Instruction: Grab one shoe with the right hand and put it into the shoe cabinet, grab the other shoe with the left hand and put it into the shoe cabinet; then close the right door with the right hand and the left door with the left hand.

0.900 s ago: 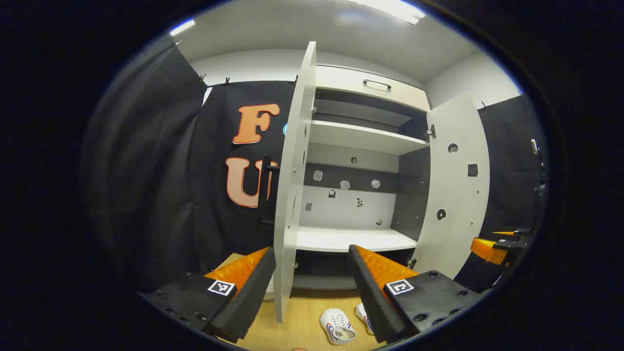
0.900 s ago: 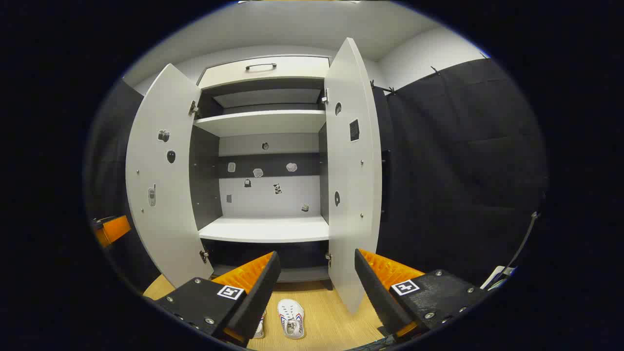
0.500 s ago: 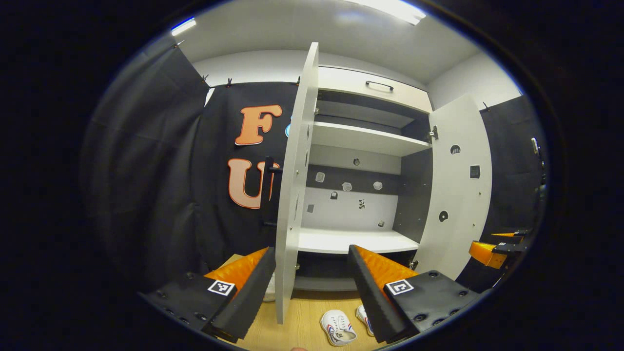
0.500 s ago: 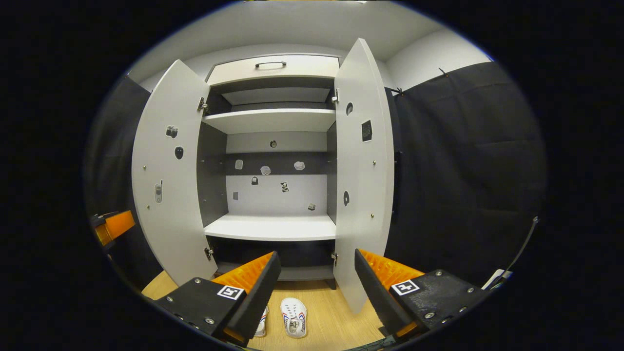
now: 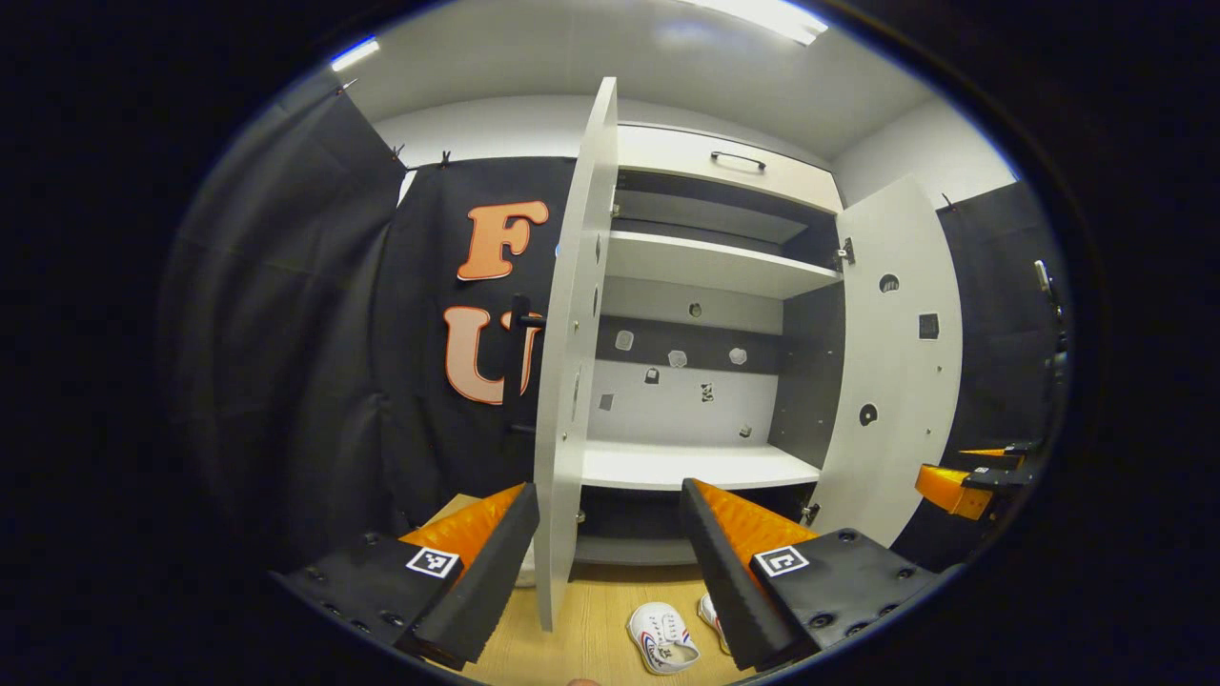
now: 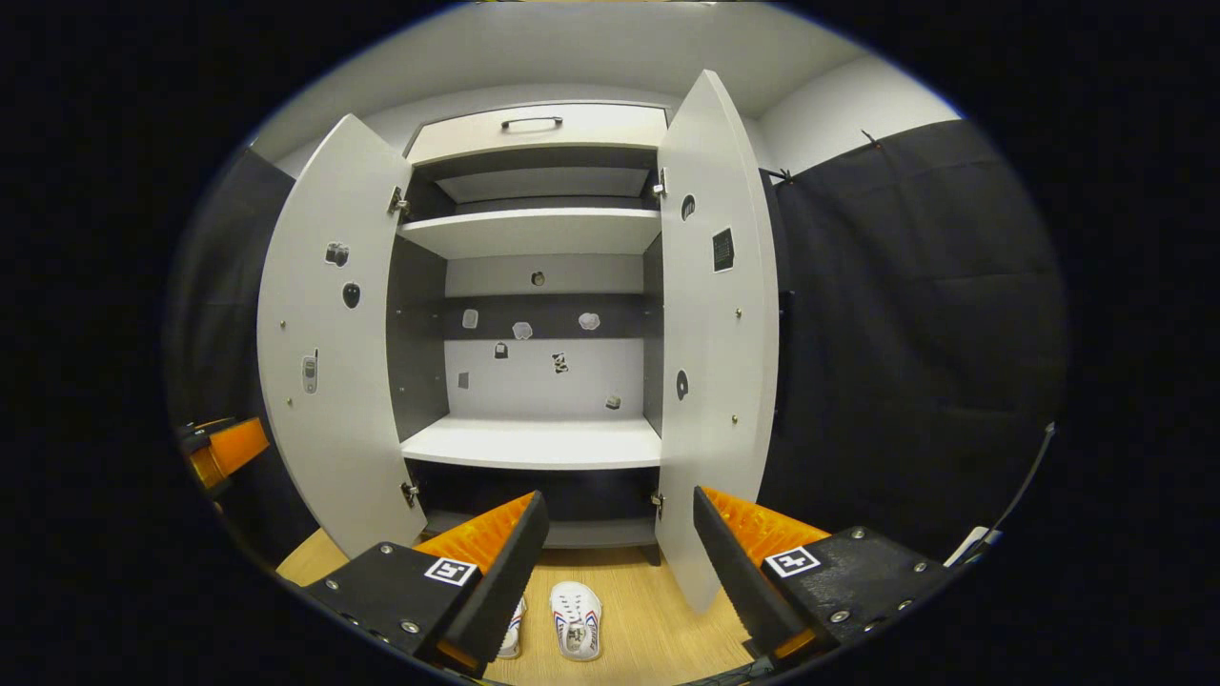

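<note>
Currently step one isn't started: both shoes sit on the wooden floor (image 6: 658, 629) in front of the shoe cabinet (image 6: 534, 443), both doors swung wide.

Right gripper (image 6: 618, 562): jaws spread wide, nothing between them. Left gripper (image 5: 607, 557): same, wide apart and empty. In the right gripper view the left gripper shows at the far left edge, well apart from the shoes.

Shoe positions, right gripper view: right shoe (image 6: 576, 619) lies low in frame, below the gap between the fingers and slightly toward the left finger, toe pointing at the cabinet. Left shoe (image 6: 512, 631) is just beside it, mostly hidden behind the left finger. Neither is touched. Left gripper view: one shoe (image 5: 663, 636) sits below the gap, the other (image 5: 712, 619) peeks out beside the right finger.

How I'd do the grab:
- Right hand goes first, per task. Tip the gripper down hard; the shoes are well under the current aim line, which points at the lower shelf (image 6: 534, 446).
- Take the shoe nearer the right door (image 6: 710, 333); straddle it across its width near the mid-section, and close firmly.
- Pair sits close together, so one finger has to slot between them; risk of nudging the neighbour.
- Lift clear, then onto the shelf, deep enough that the doors can close. Left door (image 6: 329, 333) edge is close in the left gripper view; watch it.
</note>
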